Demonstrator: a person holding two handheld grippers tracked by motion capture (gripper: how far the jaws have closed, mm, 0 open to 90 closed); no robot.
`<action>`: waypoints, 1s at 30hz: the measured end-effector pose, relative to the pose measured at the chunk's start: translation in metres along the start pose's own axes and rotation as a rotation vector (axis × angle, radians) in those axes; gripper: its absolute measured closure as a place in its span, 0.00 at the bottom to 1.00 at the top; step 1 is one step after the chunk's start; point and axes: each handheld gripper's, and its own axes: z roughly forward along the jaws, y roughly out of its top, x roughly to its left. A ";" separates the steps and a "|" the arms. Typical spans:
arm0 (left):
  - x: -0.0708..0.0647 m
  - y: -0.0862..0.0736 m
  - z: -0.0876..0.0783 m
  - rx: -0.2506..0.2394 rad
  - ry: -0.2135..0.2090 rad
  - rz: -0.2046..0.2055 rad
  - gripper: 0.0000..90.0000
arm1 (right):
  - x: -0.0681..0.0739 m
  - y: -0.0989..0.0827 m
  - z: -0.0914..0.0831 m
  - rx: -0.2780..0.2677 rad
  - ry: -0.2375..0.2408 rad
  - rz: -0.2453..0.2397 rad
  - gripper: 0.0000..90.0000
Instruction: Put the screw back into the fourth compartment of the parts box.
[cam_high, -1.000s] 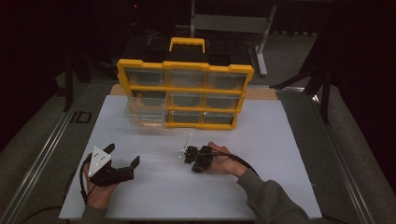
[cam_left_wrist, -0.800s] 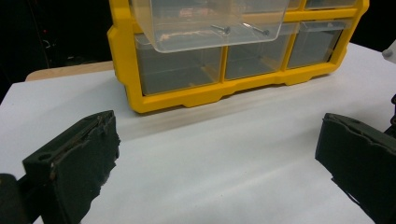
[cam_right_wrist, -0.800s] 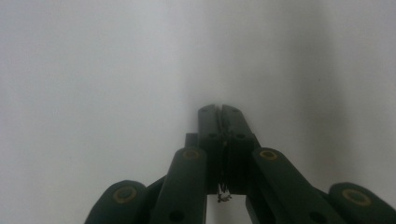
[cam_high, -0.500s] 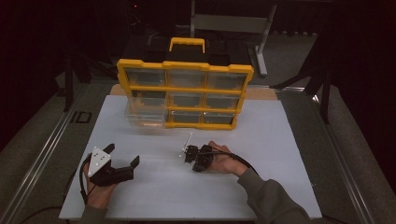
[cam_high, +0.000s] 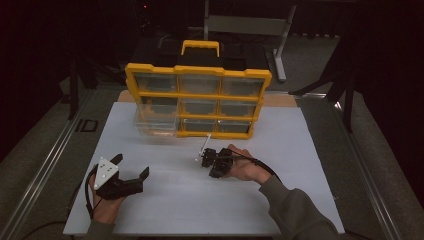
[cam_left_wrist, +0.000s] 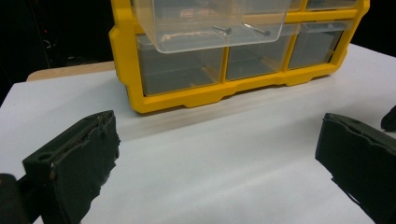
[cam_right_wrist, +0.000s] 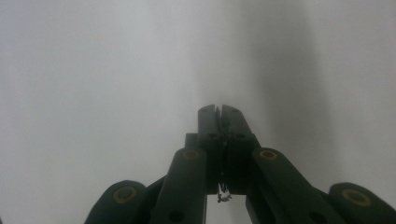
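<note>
Whether the right gripper (cam_right_wrist: 218, 109) pinches anything between its closed jaws cannot be told; a tiny speck low between them is too small to name. The yellow organizer (cam_left_wrist: 219, 91) is cut off by the top edge of the left gripper view

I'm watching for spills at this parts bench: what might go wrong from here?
1. The clear drawer juts well out of the yellow organizer, with loose screws near its front. A bump could tip it or scatter them.
2. The right gripper has its fingers shut just above the white table. Any tiny part pinched there is hard to see and might slip out unnoticed.
</note>
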 end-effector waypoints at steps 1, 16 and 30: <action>0.000 0.000 0.000 0.000 0.000 0.000 0.00 | -0.001 0.000 -0.002 0.000 -0.007 -0.001 0.98; 0.000 0.000 0.000 0.000 -0.001 0.001 0.00 | -0.007 0.005 -0.033 -0.013 -0.034 0.000 0.98; 0.000 0.000 0.000 0.000 -0.001 0.000 0.00 | -0.015 0.014 -0.061 -0.045 -0.062 -0.001 0.98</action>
